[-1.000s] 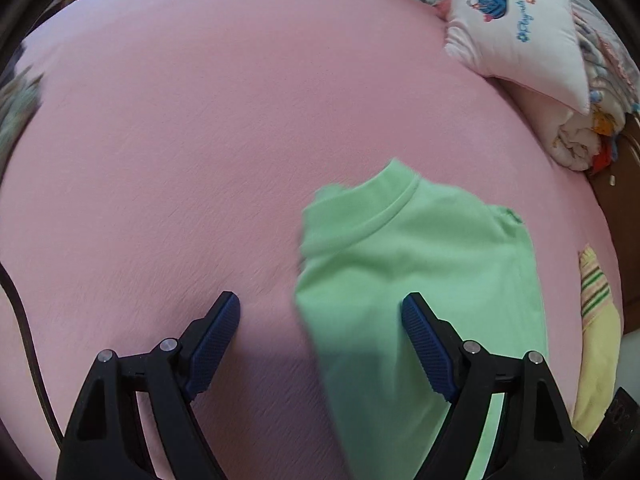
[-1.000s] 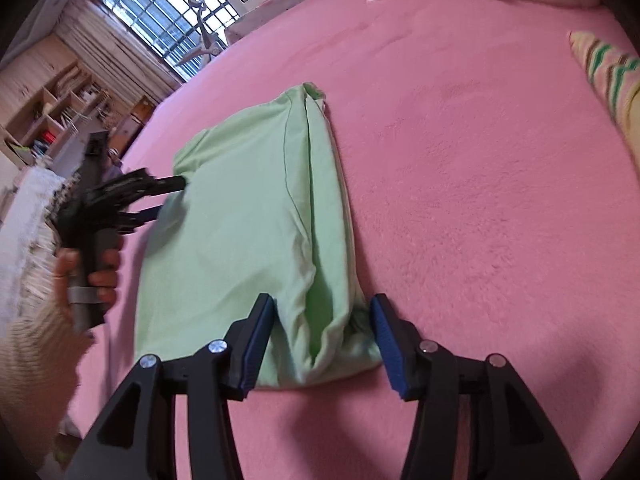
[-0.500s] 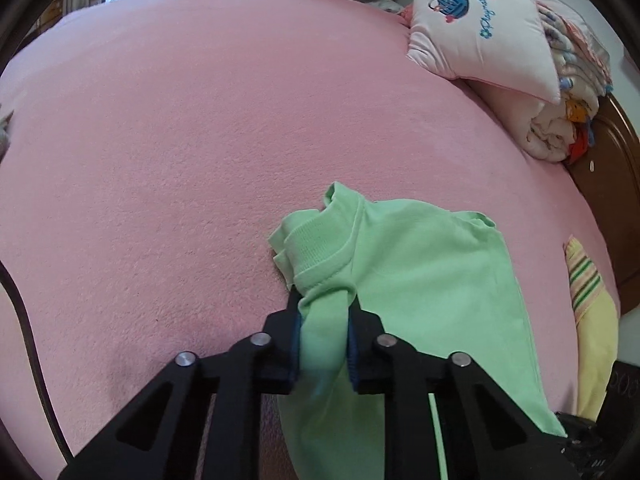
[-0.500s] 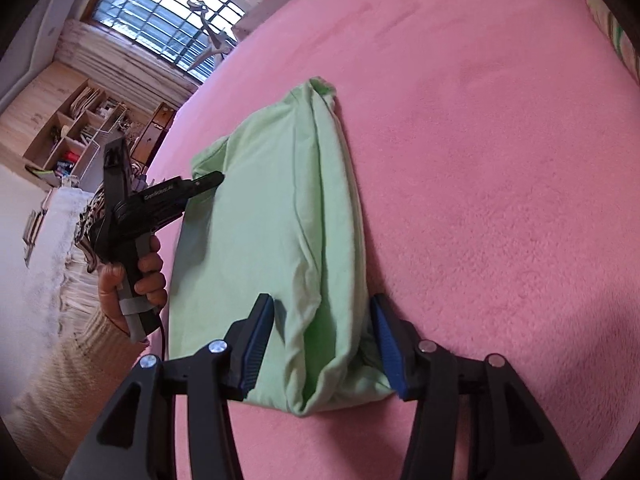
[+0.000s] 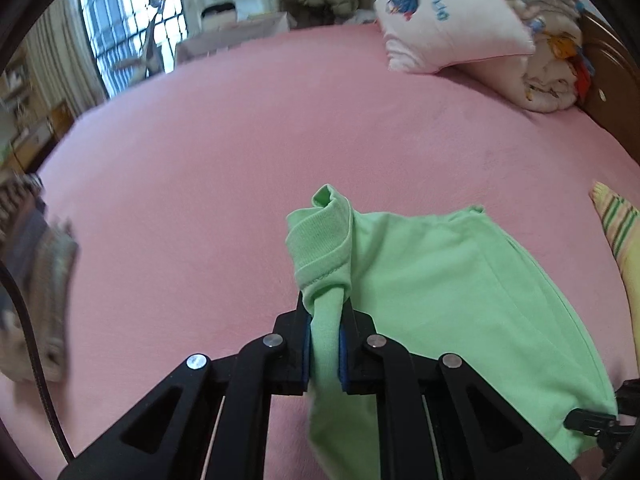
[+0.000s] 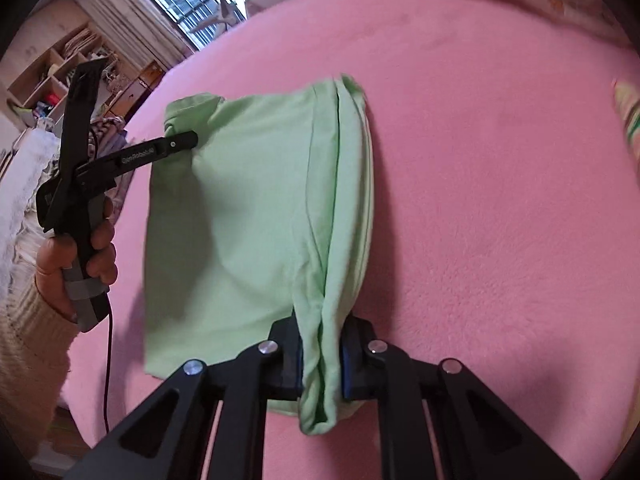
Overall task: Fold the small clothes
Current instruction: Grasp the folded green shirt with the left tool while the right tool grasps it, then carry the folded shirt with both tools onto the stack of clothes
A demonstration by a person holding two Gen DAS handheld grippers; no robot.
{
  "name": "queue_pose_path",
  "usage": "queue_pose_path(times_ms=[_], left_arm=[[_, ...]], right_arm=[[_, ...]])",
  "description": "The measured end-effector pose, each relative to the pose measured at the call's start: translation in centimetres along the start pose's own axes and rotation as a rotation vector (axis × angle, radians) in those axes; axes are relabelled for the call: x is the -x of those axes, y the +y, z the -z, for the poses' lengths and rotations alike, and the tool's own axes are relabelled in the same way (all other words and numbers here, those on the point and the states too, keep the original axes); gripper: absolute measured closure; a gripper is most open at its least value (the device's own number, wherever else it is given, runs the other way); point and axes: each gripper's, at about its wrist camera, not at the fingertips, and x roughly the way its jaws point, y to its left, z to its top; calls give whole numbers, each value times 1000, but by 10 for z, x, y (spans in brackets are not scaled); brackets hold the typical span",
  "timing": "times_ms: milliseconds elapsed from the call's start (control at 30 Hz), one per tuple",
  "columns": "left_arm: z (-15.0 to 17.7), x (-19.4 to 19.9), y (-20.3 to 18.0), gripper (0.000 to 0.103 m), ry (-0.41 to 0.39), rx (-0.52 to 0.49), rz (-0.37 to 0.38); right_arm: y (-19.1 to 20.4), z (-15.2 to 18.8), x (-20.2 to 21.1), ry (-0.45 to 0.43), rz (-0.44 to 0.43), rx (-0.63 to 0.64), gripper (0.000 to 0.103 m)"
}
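Green shirt (image 5: 432, 280) lies on a pink bedspread (image 5: 220, 160). Left gripper (image 5: 325, 344) pinches its collar; right gripper (image 6: 322, 354), jaws just closing, clamps the hem — lift both evenly, keeping fabric taut.

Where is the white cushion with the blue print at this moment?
In the left wrist view the white cushion with the blue print lies at the top right, on the far edge of the pink bed cover, against a rolled patterned quilt.

light green shirt (image 5: 440, 280), pink bedcover (image 5: 240, 160); striped yellow cloth (image 5: 618, 228)
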Motion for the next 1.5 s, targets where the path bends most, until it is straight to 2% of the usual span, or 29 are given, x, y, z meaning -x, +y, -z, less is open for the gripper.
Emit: queue_pose_path(times_ms=[167, 300, 400, 633, 700, 833, 967, 1100, 1300, 1500], left_arm=[[0, 70, -10, 95, -40, -44, -8], [19, 133, -6, 95, -42, -59, -9], [47, 185, 7, 95, -37, -66, -20], [82, 304, 67, 95, -93, -37, -81], [83, 325, 82, 95, -112, -35, -107], [84, 360, 136, 95, -160, -5, -159], [70, 362, 198, 95, -184, 31, -185], [49, 344, 265, 95, -194, 66, -198], [-2, 325, 356, 95, -177, 85, -231], [-66, 312, 443, 95, -155, 125, -244]], right_arm=[[33, 13, 40, -22, -1, 44, 91], [60, 35, 83, -45, -9, 82, 91], [79, 51, 113, -60, -13, 106, 91], [142, 74, 166, -119, -27, 185, 91], [169, 71, 171, -134, -46, 212, 91], [222, 57, 165, -167, -98, 268, 91], [267, 30, 136, -197, -173, 296, 91], [300, 4, 102, -214, -223, 318, 91], [363, -45, 67, -249, -246, 356, 91], [429, -91, 46, -257, -259, 317, 91]])
